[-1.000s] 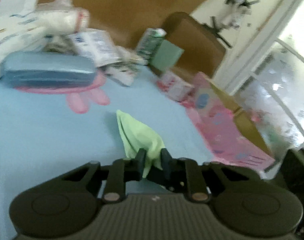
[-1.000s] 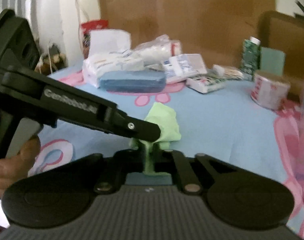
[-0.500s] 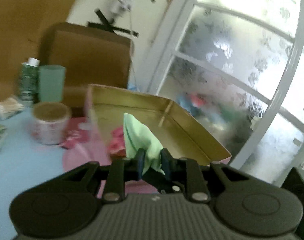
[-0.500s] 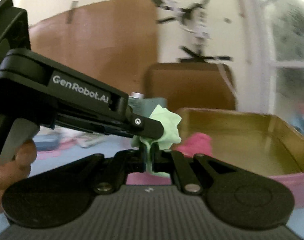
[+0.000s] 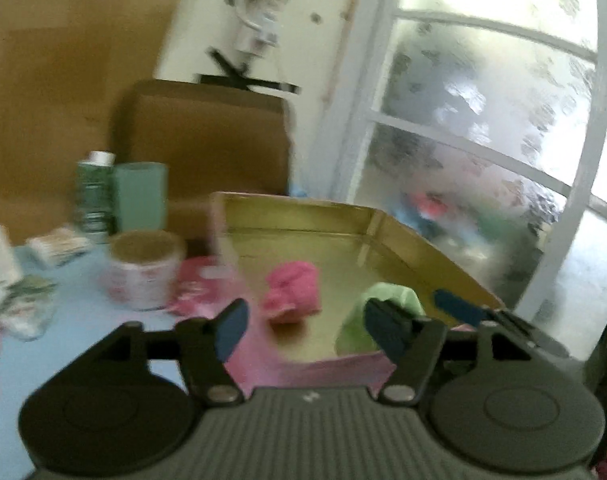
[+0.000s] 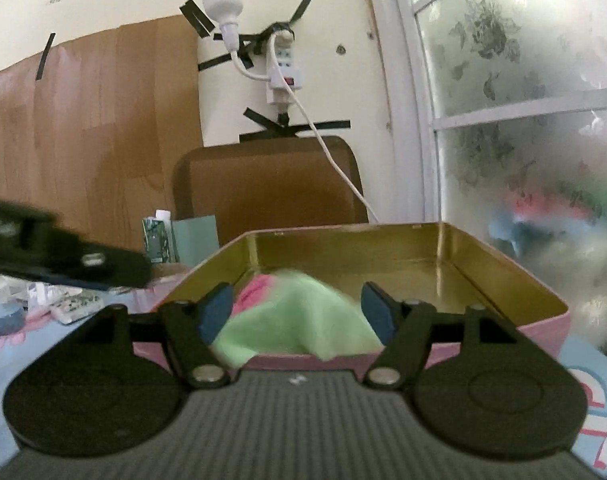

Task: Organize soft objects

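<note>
A light green cloth [image 6: 295, 320] droops loose over the near edge of a gold-lined tin box [image 6: 503, 264] with pink outer walls. It lies between the fingers of my right gripper [image 6: 297, 312], whose jaws are opening, and the pads do not press on it. A pink cloth [image 6: 259, 284] lies inside the box behind it. My left gripper [image 5: 307, 330] is opening too, with nothing between its fingers. In the left wrist view the green cloth [image 5: 383, 300] shows just past the right finger, the pink cloth [image 5: 291, 296] sits in the box [image 5: 303, 200], and blur softens the scene.
A round patterned container [image 5: 143, 276], a green bottle [image 5: 93, 192] and a teal cup [image 5: 139, 196] stand left of the box on the light blue cover. A brown chair back [image 6: 267, 184] rises behind it. A frosted window [image 6: 523, 120] fills the right side.
Both grippers carried the green cloth from the blue cover to the tin box, then opened and let it go. The cloth now hangs loose at the box's near edge.
</note>
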The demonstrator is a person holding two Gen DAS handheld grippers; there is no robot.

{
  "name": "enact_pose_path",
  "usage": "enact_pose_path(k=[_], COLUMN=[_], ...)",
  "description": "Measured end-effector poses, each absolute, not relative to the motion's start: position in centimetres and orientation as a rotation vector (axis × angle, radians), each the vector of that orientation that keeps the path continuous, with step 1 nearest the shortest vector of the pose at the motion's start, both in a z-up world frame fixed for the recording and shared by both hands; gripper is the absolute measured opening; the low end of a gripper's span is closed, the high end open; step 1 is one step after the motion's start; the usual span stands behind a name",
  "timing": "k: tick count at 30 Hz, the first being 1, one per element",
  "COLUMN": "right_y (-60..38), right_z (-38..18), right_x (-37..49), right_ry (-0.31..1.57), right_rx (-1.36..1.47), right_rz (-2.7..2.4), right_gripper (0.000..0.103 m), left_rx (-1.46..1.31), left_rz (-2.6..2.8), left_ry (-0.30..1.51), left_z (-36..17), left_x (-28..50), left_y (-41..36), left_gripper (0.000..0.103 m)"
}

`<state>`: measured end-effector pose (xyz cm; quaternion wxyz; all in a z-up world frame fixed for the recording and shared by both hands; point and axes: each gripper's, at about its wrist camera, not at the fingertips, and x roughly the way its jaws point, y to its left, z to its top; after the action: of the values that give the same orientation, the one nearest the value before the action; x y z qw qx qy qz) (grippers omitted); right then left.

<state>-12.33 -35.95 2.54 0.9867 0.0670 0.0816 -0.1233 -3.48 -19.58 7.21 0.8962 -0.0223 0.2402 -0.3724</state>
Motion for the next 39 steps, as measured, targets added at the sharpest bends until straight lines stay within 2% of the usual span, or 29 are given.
enact_pose_path(k=[7, 13, 22, 30, 39], right_y=[-33.7, -30.1, -24.5, -23.9, -23.6], right_z=[3.1, 3.3, 1.9, 0.5, 0.0], right_x=[-11.8, -11.0, -8.3, -6.6, -6.2], right_ry=[0.129, 0.146, 0.318, 0.473, 0.509], right_rx=[0.106, 0.112, 0.147, 0.205, 0.233], right_rz=[-0.223, -0.096, 0.141, 0.162, 0.159], right_gripper=[0.073, 0.073, 0.072, 0.072, 0.073], left_rx=[-0.122, -0.09, -0.042, -0.03, -0.029], left_rz=[-0.531, -0.339, -0.252, -0.223, -0.204], left_ry=[0.521, 0.544, 0.587, 0.613, 0.615], left_z=[4.9, 2.5, 0.4, -0.2, -0.1], left_x=[-3.1, -3.8, -3.7, -3.3, -3.0], left_y=[-8.9, -3.0, -1.6, -1.8, -1.6], left_gripper=[0.076, 0.076, 0.076, 0.077, 0.079])
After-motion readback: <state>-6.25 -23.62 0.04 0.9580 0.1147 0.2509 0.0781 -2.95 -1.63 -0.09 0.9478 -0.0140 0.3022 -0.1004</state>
